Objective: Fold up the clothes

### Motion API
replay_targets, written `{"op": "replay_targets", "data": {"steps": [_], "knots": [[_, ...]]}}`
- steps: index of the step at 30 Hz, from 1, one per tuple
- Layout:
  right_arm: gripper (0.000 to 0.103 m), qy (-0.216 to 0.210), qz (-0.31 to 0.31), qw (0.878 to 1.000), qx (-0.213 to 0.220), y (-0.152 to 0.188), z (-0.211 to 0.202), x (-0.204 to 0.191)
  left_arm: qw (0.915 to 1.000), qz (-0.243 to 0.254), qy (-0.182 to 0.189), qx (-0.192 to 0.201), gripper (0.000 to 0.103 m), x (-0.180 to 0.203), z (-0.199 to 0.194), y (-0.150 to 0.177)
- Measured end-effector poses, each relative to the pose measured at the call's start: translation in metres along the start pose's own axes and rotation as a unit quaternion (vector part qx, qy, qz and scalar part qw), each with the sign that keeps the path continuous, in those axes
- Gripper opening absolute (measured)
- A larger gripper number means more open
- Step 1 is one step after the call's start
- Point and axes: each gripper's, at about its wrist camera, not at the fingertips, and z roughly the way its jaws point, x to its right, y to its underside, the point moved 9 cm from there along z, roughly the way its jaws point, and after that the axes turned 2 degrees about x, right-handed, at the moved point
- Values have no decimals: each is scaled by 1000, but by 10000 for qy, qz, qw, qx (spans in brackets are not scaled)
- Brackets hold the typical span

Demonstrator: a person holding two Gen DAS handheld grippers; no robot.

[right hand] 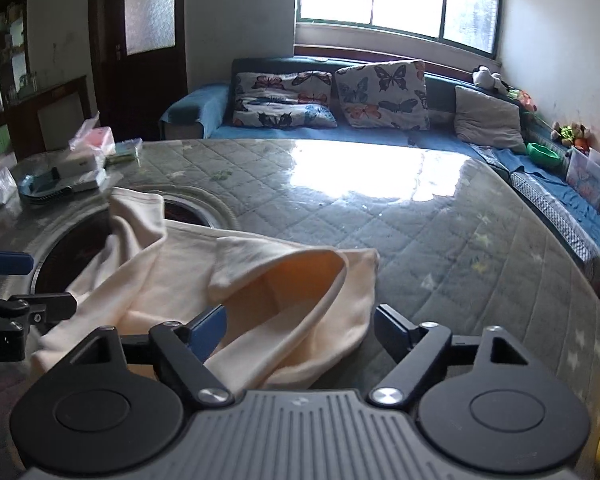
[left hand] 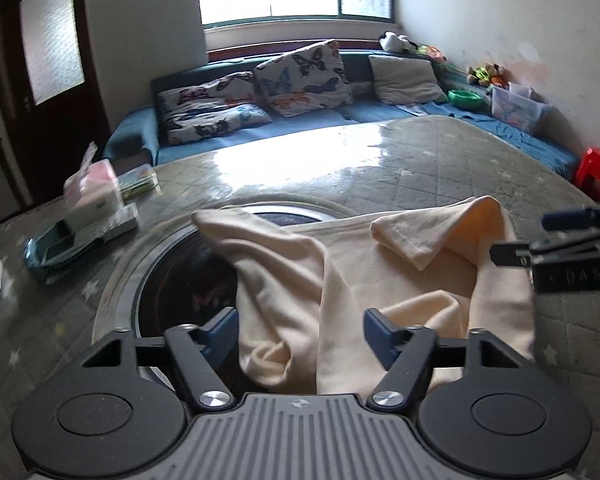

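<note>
A cream garment (left hand: 380, 280) lies crumpled on the near part of the quilted table (left hand: 440, 160), partly draped over the round dark inset (left hand: 180, 280) at its left. The left gripper (left hand: 300, 336) is spread wide with cloth bunched between its fingers, not clamped. The right gripper (right hand: 300, 330) likewise gapes over the garment's right edge, and a box pile (left hand: 96, 196) sits far left.

The left tool (right hand: 4, 316) reads "ot.AI", partly cut off.
</note>
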Motion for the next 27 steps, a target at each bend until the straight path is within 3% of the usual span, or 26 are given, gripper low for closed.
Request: {"op": "replay_targets", "data": {"steps": [10, 13, 15, 17, 21, 27], "knots": [[54, -120, 1, 9991, -415, -15, 58, 18, 9989, 226, 314, -274, 63, 16, 49, -9], [39, -218, -7, 9986, -479, -14, 66, 17, 9983, 312, 314, -377, 44, 18, 59, -5], [25, -258, 54, 9984, -504, -12, 69, 18, 9981, 326, 351, -377, 23, 18, 61, -2], [14, -228, 128, 9985, -486, -11, 69, 20, 9980, 345, 381, -365, 10, 18, 61, 1], [9, -123, 267, 9991, -314, -12, 60, 29, 9987, 412, 276, -92, 4, 15, 50, 0], [8, 201, 440, 9988, -76, -13, 40, 50, 9999, 33, 66, 136, 3, -11, 26, 0]]}}
